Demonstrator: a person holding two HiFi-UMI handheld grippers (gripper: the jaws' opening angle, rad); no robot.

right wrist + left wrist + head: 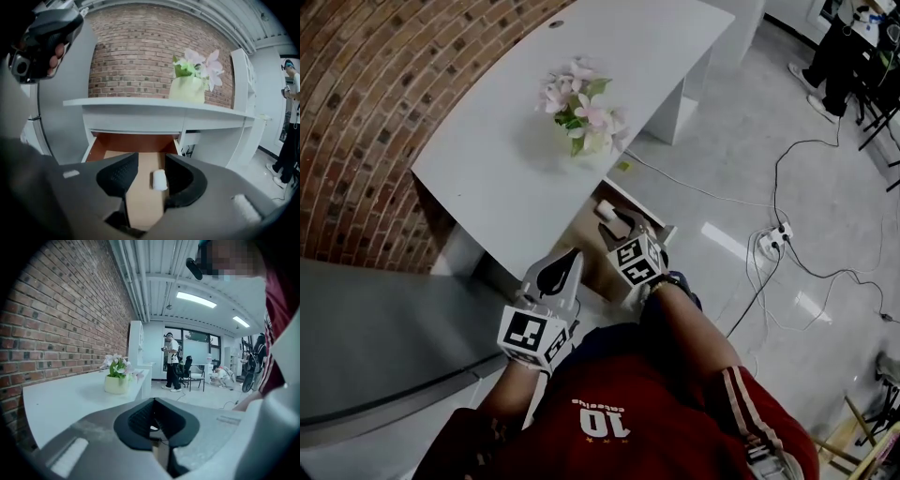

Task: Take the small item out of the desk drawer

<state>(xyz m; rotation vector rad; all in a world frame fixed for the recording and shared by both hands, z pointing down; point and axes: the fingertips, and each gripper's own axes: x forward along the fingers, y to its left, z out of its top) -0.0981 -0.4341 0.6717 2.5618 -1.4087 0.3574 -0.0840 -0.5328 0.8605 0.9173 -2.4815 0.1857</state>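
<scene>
My right hand-held gripper (151, 177) has its jaws wide with nothing gripped. Just ahead of it, in line with the gap and nearer the right jaw, the small white cylinder (160, 180) lies in the open drawer (131, 143) under the desk (140, 108). My left hand-held gripper (154, 401) is closed, empty.

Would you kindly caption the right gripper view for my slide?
Open hand-held gripper aimed at small white item in drawer.
</scene>
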